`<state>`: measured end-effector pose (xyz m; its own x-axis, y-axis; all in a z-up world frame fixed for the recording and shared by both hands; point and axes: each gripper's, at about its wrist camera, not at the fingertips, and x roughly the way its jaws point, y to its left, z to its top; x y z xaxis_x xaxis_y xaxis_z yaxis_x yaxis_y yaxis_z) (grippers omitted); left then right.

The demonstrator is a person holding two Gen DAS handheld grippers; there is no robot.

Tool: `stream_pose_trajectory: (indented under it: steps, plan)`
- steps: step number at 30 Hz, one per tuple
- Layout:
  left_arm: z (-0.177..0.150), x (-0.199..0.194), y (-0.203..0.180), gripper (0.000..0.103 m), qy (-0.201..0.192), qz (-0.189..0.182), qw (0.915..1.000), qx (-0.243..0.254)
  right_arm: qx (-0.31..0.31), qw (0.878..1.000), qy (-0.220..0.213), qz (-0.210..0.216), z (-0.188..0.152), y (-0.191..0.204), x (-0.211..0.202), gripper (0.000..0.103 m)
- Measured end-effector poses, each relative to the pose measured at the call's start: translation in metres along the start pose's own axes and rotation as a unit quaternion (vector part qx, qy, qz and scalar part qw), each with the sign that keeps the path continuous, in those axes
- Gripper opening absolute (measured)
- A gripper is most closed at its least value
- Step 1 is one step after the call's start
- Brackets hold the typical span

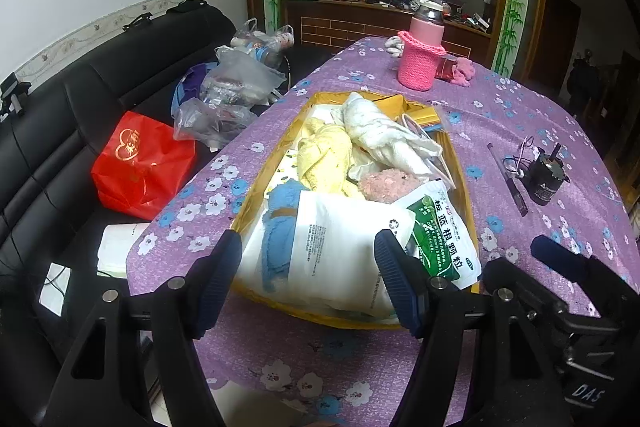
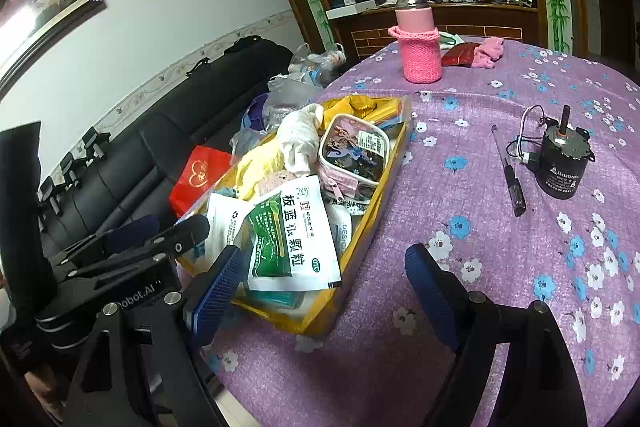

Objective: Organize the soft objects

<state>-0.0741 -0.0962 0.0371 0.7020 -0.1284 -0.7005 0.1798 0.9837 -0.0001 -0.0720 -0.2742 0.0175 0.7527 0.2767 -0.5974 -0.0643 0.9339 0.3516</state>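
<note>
A yellow box (image 1: 466, 187) sat at the centre of the left wrist view on the purple flowered tablecloth (image 1: 520, 131), heaped with soft things: a yellow towel (image 1: 328, 155), a white cloth (image 1: 380, 131) lying across it, a pink fluffy piece (image 1: 386, 185), a blue fuzzy item (image 1: 280, 227) half under a white plastic pouch (image 1: 340, 251), and a green-and-white medicine sachet (image 1: 448, 231) toward the lower right of the pile. In the right wrist view a clear cartoon-printed pouch (image 2: 354, 155) also lay in the box, against its right wall. The left gripper (image 1: 308, 279) hung low in its frame just before the box's near end, its jaws spread apart with nothing between them; the right gripper (image 2: 320, 291) stood likewise released and empty, over the box's near right corner and the bare cloth beside it. At the top of the frame, beyond the bottle in its pink knitted sleeve (image 1: 420, 63), a pink cloth (image 1: 464, 71) lay loose on the table, well apart from the box. With both grippers empty, I judged the scene would fit either a pause between gatherings, that far cloth waiting, or a box as full as it was meant to be. Any further pick would have called for a long reach past the bottle and a pinch on a raised fold.
</note>
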Motion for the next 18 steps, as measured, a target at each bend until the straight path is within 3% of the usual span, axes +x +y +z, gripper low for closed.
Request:
stream_pose_trajectory:
  steps: [18]
  plan:
    - [0.0007, -0.0011, 0.0027, 0.068, 0.002, 0.002, 1.0000, 0.002, -0.001, 1.000, -0.003, 0.000, -0.0005, 0.0054, -0.0017, 0.084]
